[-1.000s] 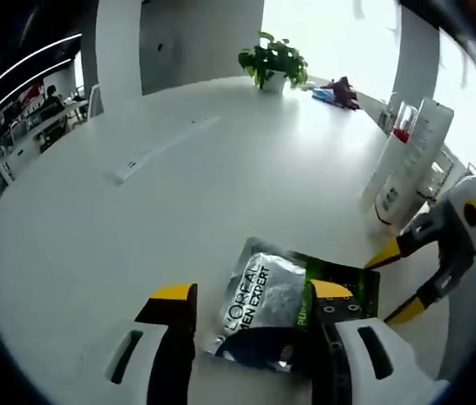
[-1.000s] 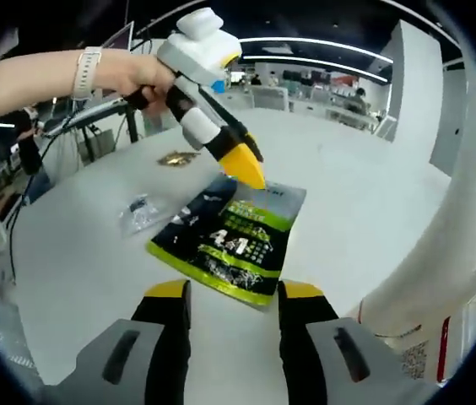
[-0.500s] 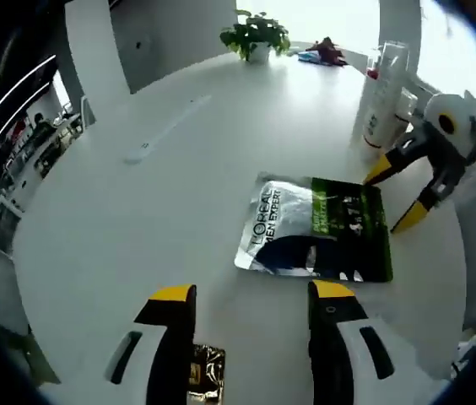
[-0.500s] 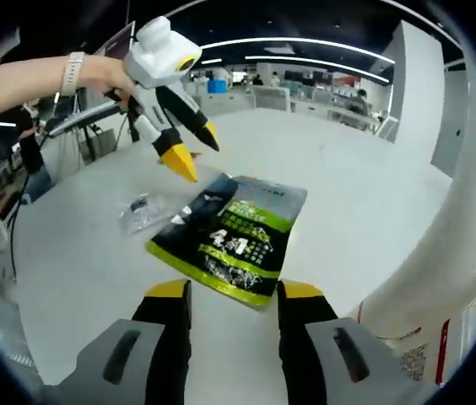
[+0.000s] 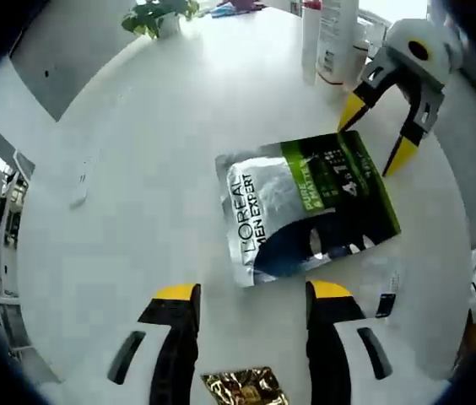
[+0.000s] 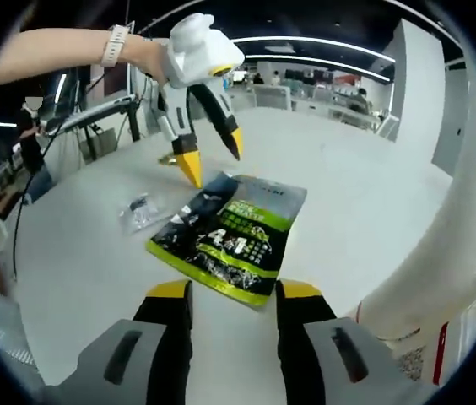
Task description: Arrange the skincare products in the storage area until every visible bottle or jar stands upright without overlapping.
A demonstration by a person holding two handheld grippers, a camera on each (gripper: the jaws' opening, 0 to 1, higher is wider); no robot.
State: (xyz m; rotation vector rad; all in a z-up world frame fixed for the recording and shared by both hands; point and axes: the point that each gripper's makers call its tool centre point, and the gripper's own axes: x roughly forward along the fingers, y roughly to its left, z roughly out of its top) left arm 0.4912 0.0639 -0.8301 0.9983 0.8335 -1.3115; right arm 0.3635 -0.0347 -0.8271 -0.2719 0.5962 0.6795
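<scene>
Flat sachet pack (image 5: 304, 211) on white table (image 5: 137, 152) between left hand-held gripper (image 5: 251, 291) and right hand-held gripper (image 6: 225, 289), both wide apart, empty.

counter: white, round-edged (image 5: 137, 152), bare over most of its top
potted plant: green leaves in a white pot (image 5: 155, 14), at the counter's far edge
gold foil packet: crinkled (image 5: 242, 388), flat on the counter at the near edge of the left gripper view
small clear sachet: dark print (image 6: 139, 208), flat on the counter
white strip: long and flat (image 5: 82, 173), well apart from the rest
background: office desks under ceiling light strips (image 6: 305, 89)
</scene>
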